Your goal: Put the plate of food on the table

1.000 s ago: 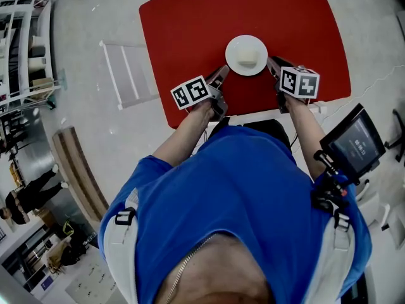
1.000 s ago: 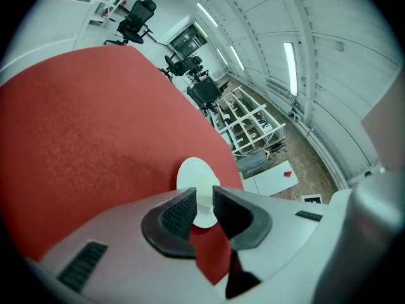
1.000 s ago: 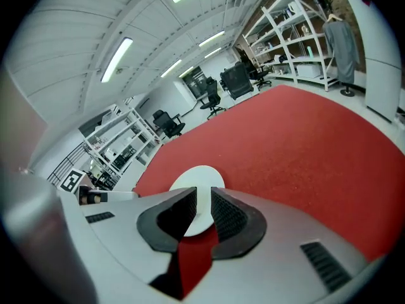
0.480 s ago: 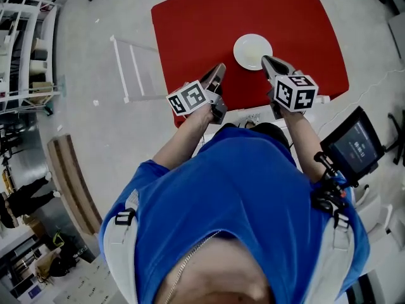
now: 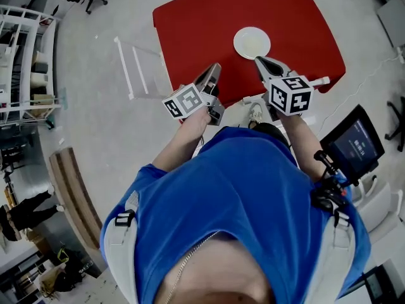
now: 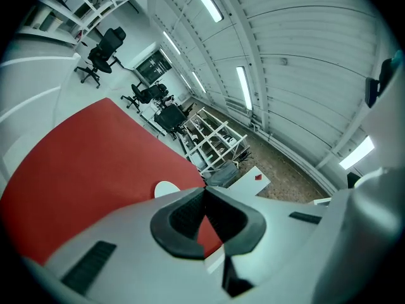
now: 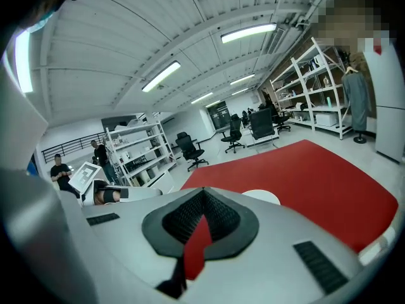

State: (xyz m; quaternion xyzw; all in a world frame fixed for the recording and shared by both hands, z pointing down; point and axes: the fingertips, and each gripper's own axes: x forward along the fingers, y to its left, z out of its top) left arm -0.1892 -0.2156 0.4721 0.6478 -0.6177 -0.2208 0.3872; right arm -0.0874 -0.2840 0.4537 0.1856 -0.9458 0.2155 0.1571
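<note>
Our right tongs meet tip to tip, gripping nothing. Just beyond them a white plate sits on the red tabletop, with office chairs and shelving behind.

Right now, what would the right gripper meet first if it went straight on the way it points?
Probably the white plate on the red table, just ahead of the right gripper and its shut jaws; height is unclear, so it might pass over it.

The plate sits on the table, beyond the left gripper and right gripper, nearer the right.
</note>
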